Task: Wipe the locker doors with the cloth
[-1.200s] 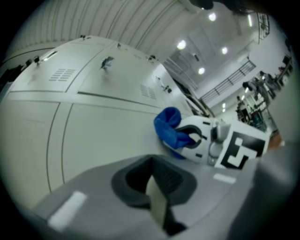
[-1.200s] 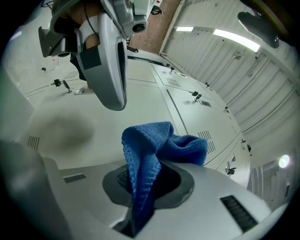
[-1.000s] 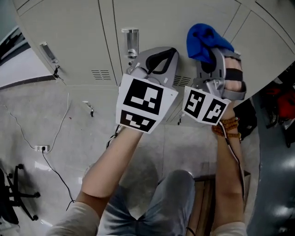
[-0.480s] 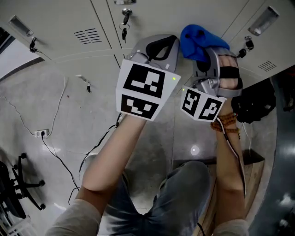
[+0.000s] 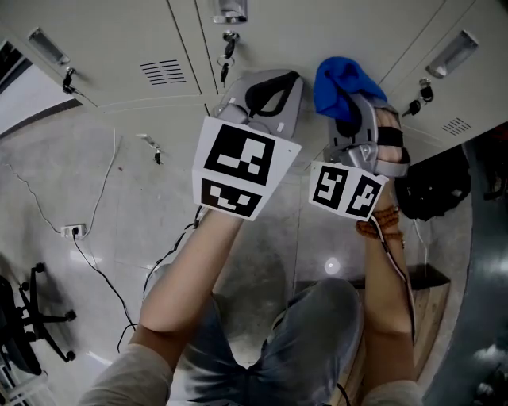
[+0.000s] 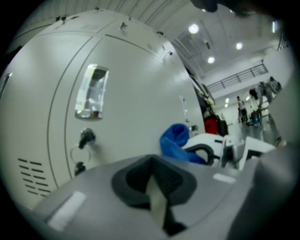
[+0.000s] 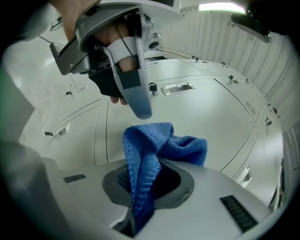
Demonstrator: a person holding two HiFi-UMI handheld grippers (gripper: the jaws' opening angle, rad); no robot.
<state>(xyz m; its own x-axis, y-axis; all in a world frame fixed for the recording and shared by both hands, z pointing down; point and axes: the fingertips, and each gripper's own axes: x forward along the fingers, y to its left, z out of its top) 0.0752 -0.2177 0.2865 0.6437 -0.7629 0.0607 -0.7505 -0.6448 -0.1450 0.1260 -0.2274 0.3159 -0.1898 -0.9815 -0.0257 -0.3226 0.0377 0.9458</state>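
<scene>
A blue cloth sticks out of my right gripper, which is shut on it and holds it up against a pale grey locker door. In the right gripper view the cloth bunches up out of the jaws of my right gripper, close to the door. My left gripper sits just left of it, near a lock with keys, jaws shut on nothing. In the left gripper view, my left gripper faces the door, with the cloth at right.
Recessed handles and vent slots mark the doors. A wall socket with a trailing cable and a black chair base are on the floor at left. A black bag and wooden boards lie at right.
The locker handle and keys have slid up in the head view, and both grippers now sit lower on the doors. The cloth stays held in the right gripper.
</scene>
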